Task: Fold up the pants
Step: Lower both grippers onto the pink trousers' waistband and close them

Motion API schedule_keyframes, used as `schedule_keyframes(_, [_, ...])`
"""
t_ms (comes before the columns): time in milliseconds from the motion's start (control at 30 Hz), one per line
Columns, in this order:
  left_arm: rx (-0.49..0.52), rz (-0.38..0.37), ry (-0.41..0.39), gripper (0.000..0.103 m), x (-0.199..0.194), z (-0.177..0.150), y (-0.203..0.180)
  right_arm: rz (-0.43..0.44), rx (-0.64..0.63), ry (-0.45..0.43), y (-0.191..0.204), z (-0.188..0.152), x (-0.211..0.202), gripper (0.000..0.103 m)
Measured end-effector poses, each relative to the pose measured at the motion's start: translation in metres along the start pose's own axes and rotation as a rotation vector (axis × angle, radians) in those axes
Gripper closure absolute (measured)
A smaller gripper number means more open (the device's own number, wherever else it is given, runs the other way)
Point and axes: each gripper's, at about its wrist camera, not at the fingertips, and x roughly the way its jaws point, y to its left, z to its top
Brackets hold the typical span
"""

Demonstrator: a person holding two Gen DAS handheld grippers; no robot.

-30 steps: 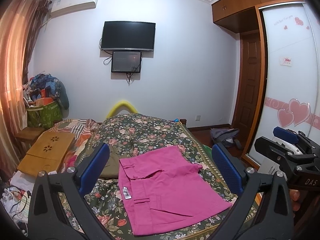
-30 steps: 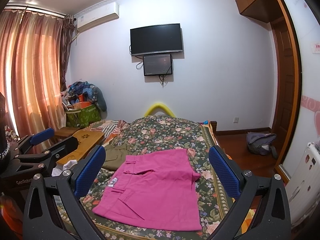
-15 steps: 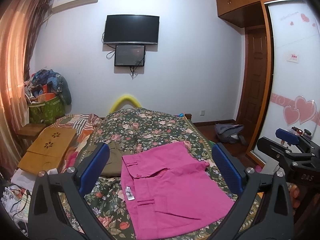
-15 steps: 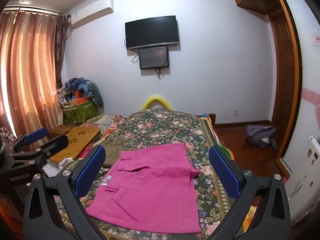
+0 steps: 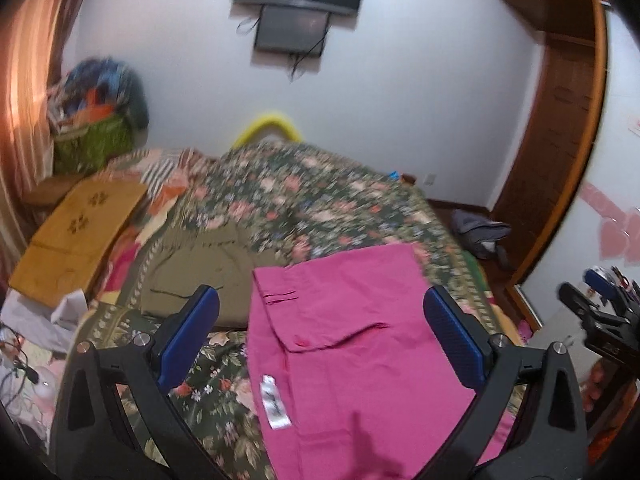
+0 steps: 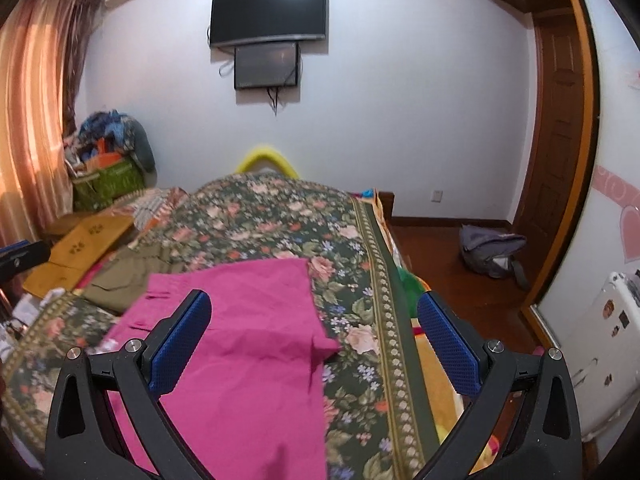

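Two claws spread wide, left claw (image 5: 320,338) and right claw (image 6: 314,344) above pink pants (image 5: 352,344), holding nothing

1. i'm seeing the pink pants (image 5: 352,344) lying as matt woven cloth, lightly creased.
2. i'm looking at a floral bedspread (image 6: 280,216), soft printed cloth.
3. the right gripper (image 6: 314,344) is showing matt black plastic, dimpled blue pads (image 6: 448,344) and shiny metal screws.

Black tongs (image 5: 320,336) with blue textured pads (image 5: 454,340) and silver screws.
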Motion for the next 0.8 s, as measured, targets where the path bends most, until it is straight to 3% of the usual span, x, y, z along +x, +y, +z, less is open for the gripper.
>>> schedule_keyframes(300, [-0.012,0.080,0.152,0.000,0.116,-0.001,0.048,0.023,-0.057,0.162,-0.012,-0.012,0.084,0.000])
schedule_keyframes(500, [0.012,0.121,0.235,0.000,0.185,-0.001,0.068,0.102,-0.021,0.253,-0.017,-0.013,0.144,0.001])
schedule_keyframes(633, [0.023,0.106,0.310,0.015,0.223,-0.002,0.077,0.164,-0.007,0.287,-0.022,-0.005,0.182,0.002])
schedule_keyframes(800, [0.034,0.085,0.319,0.015,0.244,0.004,0.084,0.242,0.005,0.332,-0.020,0.006,0.226,0.019])
